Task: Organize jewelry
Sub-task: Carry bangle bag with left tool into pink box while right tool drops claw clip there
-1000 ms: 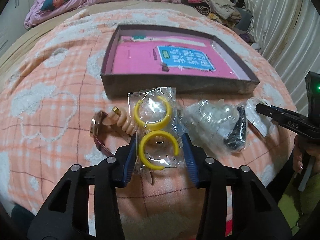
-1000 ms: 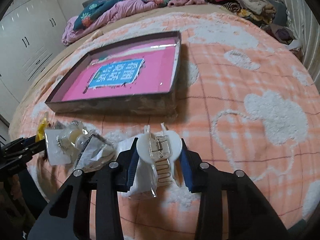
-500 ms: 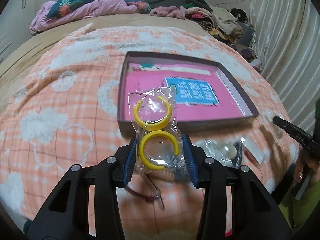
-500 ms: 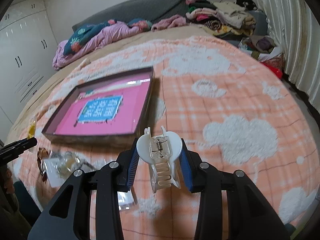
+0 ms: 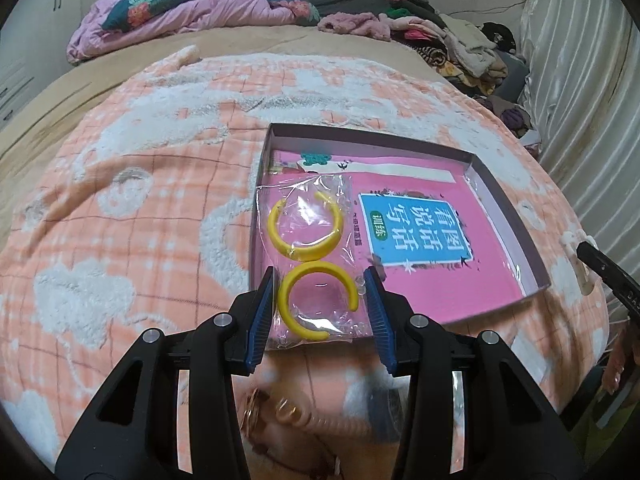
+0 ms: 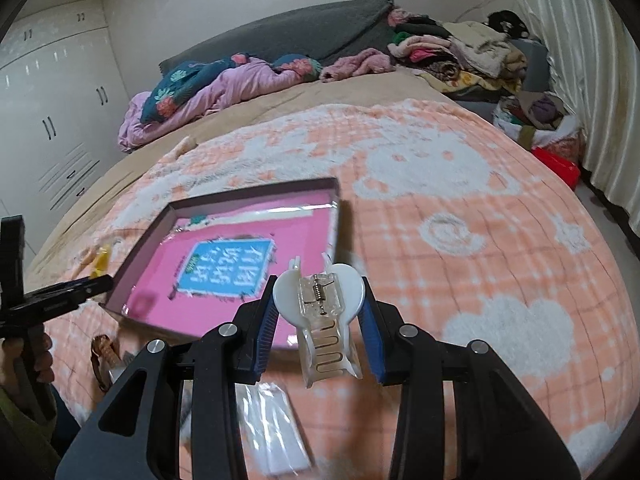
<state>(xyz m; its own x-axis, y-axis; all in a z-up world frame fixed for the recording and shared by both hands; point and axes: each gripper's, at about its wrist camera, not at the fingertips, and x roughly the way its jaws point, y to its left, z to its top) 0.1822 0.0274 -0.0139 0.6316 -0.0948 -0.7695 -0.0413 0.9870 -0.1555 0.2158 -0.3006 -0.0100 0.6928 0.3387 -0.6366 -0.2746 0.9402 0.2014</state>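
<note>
The left gripper [image 5: 320, 306] has its blue-padded fingers [image 5: 262, 316] closed on a clear bag [image 5: 310, 256] that holds two yellow open rings [image 5: 306, 230], one between the pads and the other above and beyond the fingertips. The bag stands up from the grip and hangs in front of the near left corner of a shallow box [image 5: 504, 216], which lies on the bed's peach blanket [image 5: 120, 220] just past the fingers and to their right. Inside the box lies a pink book [image 5: 420, 240] with a blue label. Below the left fingers, close to the camera, a beige coiled hair tie [image 5: 320, 420] rests on the blanket, blurred. The right gripper [image 6: 318, 316] has its fingers [image 6: 370, 336] clamped on a white hair claw [image 6: 320, 300] at its rounded wings, spring facing the camera and teeth pointing down below the pads, clear of the blanket. Past these fingers and to their left lies the same box [image 6: 332, 208], its near edge just behind the claw in the view. Under the right fingers a flat clear packet [image 6: 276, 424] lies on the blanket, blurred. To the far left of the right fingers the other gripper's black frame shows, with a hand [image 6: 38, 354] around its handle. Heaped clothes [image 6: 452, 52] lie far beyond both pairs of fingers at the head of the bed.
</note>
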